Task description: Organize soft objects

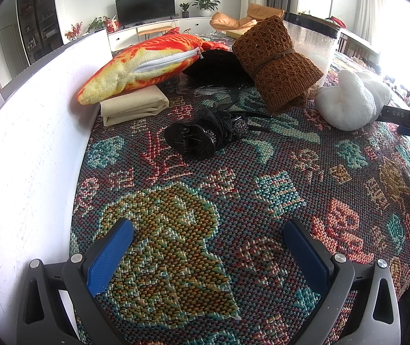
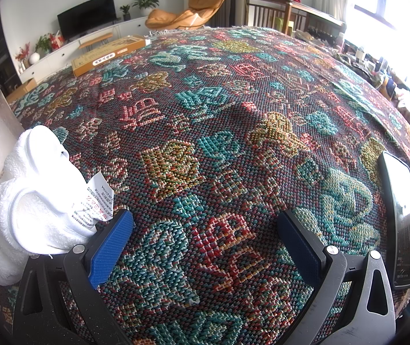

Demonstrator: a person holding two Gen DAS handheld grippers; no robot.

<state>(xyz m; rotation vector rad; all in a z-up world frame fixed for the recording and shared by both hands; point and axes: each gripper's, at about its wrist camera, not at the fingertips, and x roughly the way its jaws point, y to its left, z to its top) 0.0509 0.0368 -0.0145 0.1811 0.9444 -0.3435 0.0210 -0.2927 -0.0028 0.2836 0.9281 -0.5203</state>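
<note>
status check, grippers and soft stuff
Left gripper open, right gripper open, both empty. White fluffy plush beside right fingers. Black hair claw clip ahead of left.

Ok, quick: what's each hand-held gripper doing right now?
Left hand-held gripper: open, empty, over the patterned woven cloth.
Right hand-held gripper: open, empty, beside the white fluffy plush toy.

Daylight enters from the windows [image 2: 392, 8] at upper right of both my views, blown out to pure white w/ no detail. The white panel [image 1: 32, 149] at left is bright, slightly glaring. The woven cloth [image 2: 219, 132] is sharp in the centre; a soft shadow lies mid-frame. Strong fisheye bending & dark vignette at the corners.
</note>
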